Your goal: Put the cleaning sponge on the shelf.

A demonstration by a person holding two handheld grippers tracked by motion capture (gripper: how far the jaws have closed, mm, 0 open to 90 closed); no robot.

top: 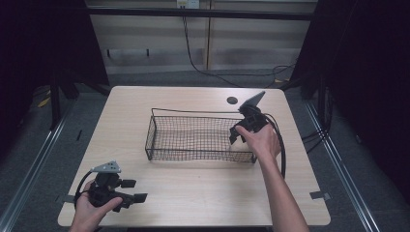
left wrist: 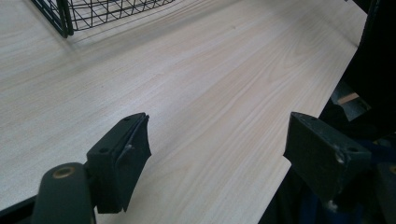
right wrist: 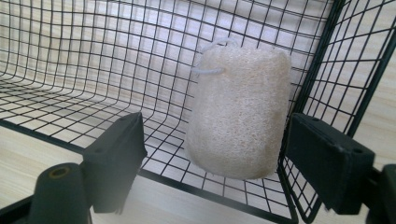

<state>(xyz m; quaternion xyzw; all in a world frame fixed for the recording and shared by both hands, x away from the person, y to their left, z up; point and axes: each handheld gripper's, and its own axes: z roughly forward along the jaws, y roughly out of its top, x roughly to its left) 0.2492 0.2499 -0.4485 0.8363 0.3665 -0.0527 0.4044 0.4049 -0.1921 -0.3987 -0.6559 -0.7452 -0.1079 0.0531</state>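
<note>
Two grippers in play, landmark is the black wire mesh basket (top: 196, 137), rectangular, thin grid walls and floor, sitting mid-table on a pale wood-grain table (top: 145, 104) with rounded corners. Right gripper (top: 240, 134) is at the basket's right end, tilted down into it, person's right hand (top: 261, 140) wrapped round its body, black cable looping off behind. In the right gripper view its jaws stand wide apart, gripping nothing; flat black blocky pads with small screw holes, matte plastic look. Between them, farther in, stands a loofah sponge (right wrist: 238, 112): cream-white, coarse fibrous weave, stubby cylinder shape, upright on the basket floor, tucked into the corner against the mesh wall (right wrist: 322, 79), white cord loop at its top. Whether the pads touch the loofah is hard to tell; they look apart from it. Left gripper (top: 134, 190) is well apart from the basket, near the table's front left edge, held low in the left hand (top: 89, 208), grey three-cornered plate on top. Its jaws also spread wide, empty, bare wood grain between them, basket corner (left wrist: 63, 21) far up in the left gripper view. Small dark round hole (top: 232, 100) in the tabletop behind the basket's right end.
</note>
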